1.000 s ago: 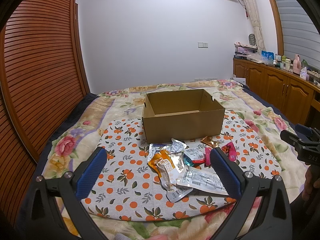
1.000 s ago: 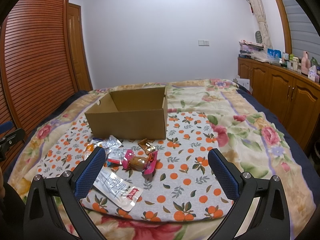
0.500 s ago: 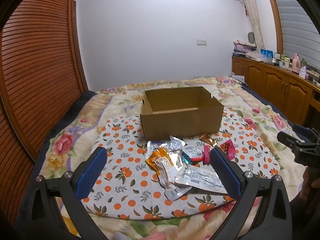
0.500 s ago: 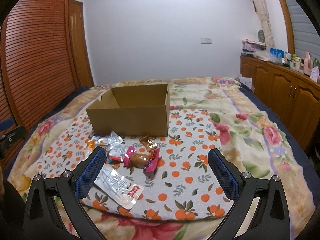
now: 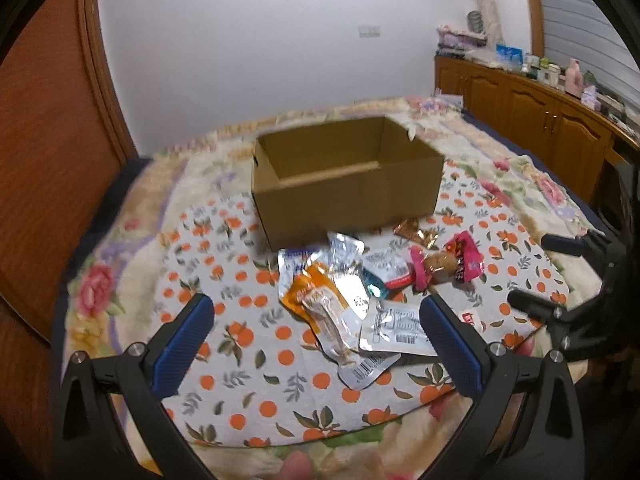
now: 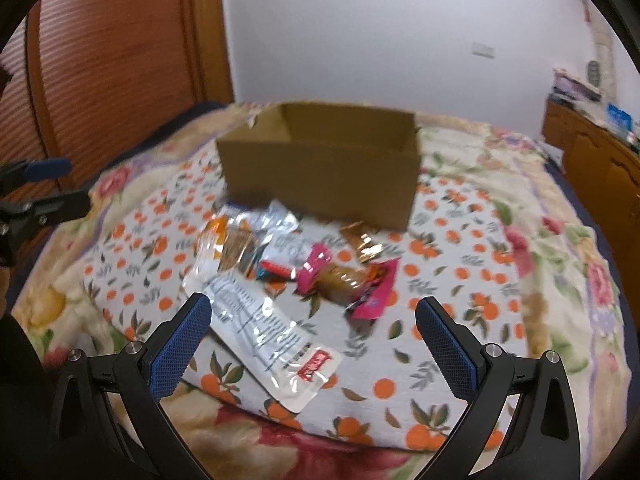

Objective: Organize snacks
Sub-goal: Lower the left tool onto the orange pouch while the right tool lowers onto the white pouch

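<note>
Nothing is packed yet; the box (image 5: 344, 184) sits empty, snacks (image 5: 360, 292) lie on the bed (image 5: 132, 216); both claws, left claw (image 5: 316, 332) and right claw (image 6: 316, 332), gape empty.

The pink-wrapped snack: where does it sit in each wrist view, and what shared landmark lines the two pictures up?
Left wrist: pink-wrapped snack lies right of centre, at the pile's right end.
Right wrist: pink-wrapped snack lies at centre, between the open claw's fingers.
Shared landmark: the cardboard box just behind the pile.
</note>
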The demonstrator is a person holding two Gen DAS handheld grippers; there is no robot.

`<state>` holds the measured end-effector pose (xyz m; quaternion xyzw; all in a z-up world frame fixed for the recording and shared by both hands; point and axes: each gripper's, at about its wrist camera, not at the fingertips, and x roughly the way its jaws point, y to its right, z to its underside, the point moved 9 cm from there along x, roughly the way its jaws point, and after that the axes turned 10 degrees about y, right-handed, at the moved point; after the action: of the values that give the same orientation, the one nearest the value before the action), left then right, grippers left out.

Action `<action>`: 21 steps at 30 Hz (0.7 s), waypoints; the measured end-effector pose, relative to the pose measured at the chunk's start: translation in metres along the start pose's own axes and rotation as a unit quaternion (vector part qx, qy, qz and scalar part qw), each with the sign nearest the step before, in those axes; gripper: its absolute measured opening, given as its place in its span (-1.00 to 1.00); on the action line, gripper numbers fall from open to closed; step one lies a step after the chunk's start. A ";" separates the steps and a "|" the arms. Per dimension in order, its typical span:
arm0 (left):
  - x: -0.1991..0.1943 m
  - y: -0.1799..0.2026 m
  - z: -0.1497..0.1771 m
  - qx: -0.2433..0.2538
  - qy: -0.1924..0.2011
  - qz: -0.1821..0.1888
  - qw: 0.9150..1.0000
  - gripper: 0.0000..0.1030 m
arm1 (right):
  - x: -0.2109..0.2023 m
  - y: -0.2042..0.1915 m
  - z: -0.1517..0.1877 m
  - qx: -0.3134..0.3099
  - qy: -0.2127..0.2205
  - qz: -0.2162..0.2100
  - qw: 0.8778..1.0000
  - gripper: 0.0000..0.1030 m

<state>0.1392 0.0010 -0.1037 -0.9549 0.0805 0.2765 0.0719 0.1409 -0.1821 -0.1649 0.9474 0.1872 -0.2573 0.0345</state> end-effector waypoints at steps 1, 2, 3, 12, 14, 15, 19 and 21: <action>0.007 -0.001 0.003 -0.008 -0.009 0.002 1.000 1.00 | 0.006 -0.003 0.002 -0.003 -0.007 -0.005 1.000 0.94; 0.012 -0.002 0.004 -0.015 -0.017 0.004 1.000 1.00 | 0.013 -0.006 0.006 -0.005 -0.015 -0.011 1.000 0.93; 0.019 -0.002 0.007 -0.024 -0.026 0.007 0.999 1.00 | 0.019 -0.009 0.009 -0.007 -0.023 -0.016 1.000 0.93; 0.069 -0.014 0.026 -0.092 -0.088 0.029 0.991 0.90 | 0.059 -0.029 0.038 -0.029 -0.084 -0.053 0.995 0.91; 0.081 -0.022 0.034 -0.124 -0.108 0.031 0.986 0.87 | 0.063 -0.035 0.044 -0.037 -0.094 -0.063 0.993 0.90; 0.088 -0.025 0.039 -0.138 -0.119 0.033 0.983 0.86 | 0.065 -0.037 0.047 -0.041 -0.099 -0.066 0.992 0.90; 0.111 -0.028 0.058 -0.174 -0.159 0.035 0.971 0.70 | 0.076 -0.047 0.059 -0.056 -0.119 -0.076 0.988 0.90; 0.121 -0.025 0.064 -0.188 -0.171 0.043 0.966 0.68 | 0.082 -0.050 0.063 -0.062 -0.127 -0.079 0.987 0.90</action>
<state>0.2118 0.0230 -0.2201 -0.8851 0.0546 0.4491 -0.1087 0.1581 -0.1183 -0.2591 0.8852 0.2710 -0.3655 0.0965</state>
